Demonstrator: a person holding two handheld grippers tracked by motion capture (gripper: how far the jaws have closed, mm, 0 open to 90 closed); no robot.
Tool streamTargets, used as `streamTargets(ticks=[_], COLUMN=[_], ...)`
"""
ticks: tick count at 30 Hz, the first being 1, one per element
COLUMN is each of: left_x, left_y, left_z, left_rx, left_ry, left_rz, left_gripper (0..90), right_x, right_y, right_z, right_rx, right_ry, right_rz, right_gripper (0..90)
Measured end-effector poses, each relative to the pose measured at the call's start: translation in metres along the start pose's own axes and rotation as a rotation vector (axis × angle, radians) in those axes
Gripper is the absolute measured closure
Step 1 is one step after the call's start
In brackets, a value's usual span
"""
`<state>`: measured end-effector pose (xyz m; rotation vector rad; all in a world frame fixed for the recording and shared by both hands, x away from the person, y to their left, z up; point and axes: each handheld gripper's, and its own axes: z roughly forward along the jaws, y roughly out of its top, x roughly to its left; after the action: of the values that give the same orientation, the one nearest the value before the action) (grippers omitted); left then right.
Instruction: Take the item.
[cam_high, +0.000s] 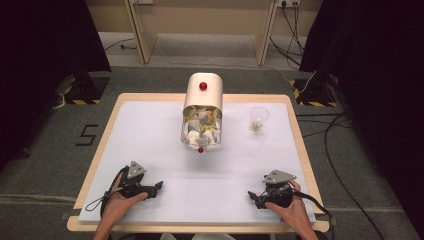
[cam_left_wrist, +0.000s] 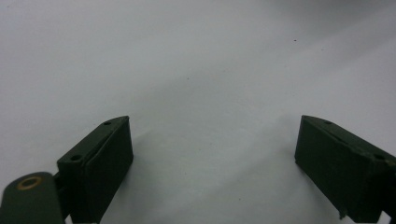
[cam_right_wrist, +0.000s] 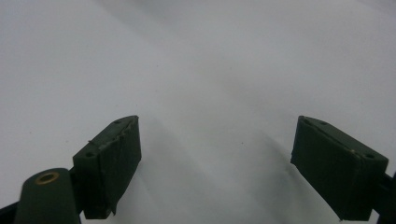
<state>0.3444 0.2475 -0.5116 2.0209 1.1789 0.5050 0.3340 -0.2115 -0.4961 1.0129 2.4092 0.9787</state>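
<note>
Dispenser (cam_high: 202, 112) sits at the far middle of the white mat (cam_high: 150, 130), a cream box with a red knob on top and a clear front stuffed with white and yellow packets, plus a small red bit at its lower edge. Going left to right from my seat: my left gripper (cam_high: 159, 186) rests near the front left of the mat, jaws spread wide with nothing but mat between them, well apart from the dispenser. In the left gripper view (cam_left_wrist: 212, 154) the pads are far apart over plain white. Cup (cam_high: 258, 119) stands just right of the dispenser, clear, something small inside. My right gripper (cam_high: 251, 195) sits front right, jaws spread too, same in its own view (cam_right_wrist: 215, 158).
</note>
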Motion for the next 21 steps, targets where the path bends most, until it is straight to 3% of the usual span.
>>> streamTargets(ticks=[3,6,21], left_x=[0.000,0.000,0.000], left_y=[0.000,0.000,0.000], left_z=[0.000,0.000,0.000], left_rx=[0.000,0.000,0.000], left_ry=[0.000,0.000,0.002], left_rz=[0.000,0.000,0.001], left_gripper=[10.5,10.5,10.5], right_x=[0.002,0.001,0.002], right_y=[-0.003,-0.007,-0.021], right_z=[-0.001,-0.003,-0.012], right_rx=[0.015,0.011,-0.026], right_ry=[-0.007,0.017,0.020], right_rz=[0.007,0.040,0.038], right_gripper=[16.2,16.5,16.8])
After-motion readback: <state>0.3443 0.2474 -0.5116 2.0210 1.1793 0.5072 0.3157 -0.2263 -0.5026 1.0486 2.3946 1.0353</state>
